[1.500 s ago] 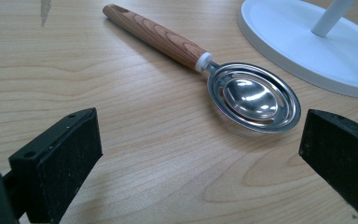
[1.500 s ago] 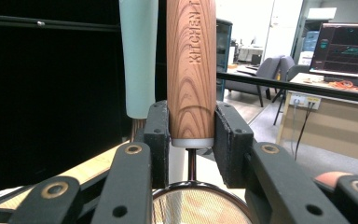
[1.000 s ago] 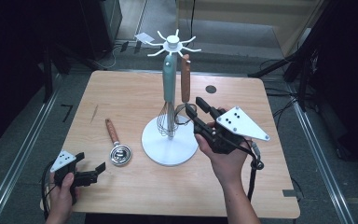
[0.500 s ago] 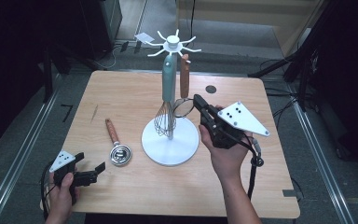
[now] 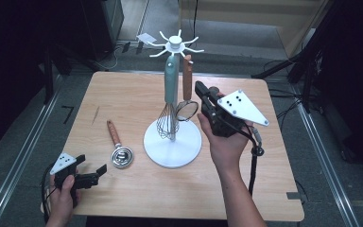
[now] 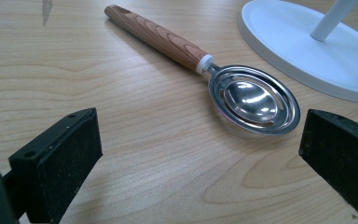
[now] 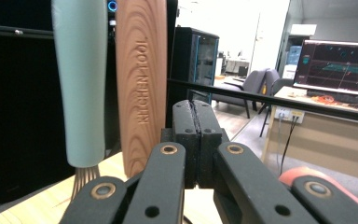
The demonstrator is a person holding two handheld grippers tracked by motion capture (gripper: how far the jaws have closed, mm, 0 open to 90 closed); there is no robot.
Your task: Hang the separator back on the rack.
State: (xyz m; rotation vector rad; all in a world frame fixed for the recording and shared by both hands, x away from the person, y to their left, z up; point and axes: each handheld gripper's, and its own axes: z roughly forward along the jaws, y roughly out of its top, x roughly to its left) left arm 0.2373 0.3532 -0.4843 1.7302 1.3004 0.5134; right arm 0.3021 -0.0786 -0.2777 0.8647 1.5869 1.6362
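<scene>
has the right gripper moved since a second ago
Yes. In the high view the right gripper has drifted up and right, away from the white stand base; its jaws are shut on nothing.

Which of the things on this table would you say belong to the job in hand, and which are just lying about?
Part of the job:
- white utensil stand
- wooden-handled strainer hanging on it
- teal-handled whisk hanging on it
- wooden-handled egg separator lying on the table
- left gripper, open
- right gripper, shut on nothing

Just lying about:
- white tag on the floor beyond the table
- monitor in the background
</scene>
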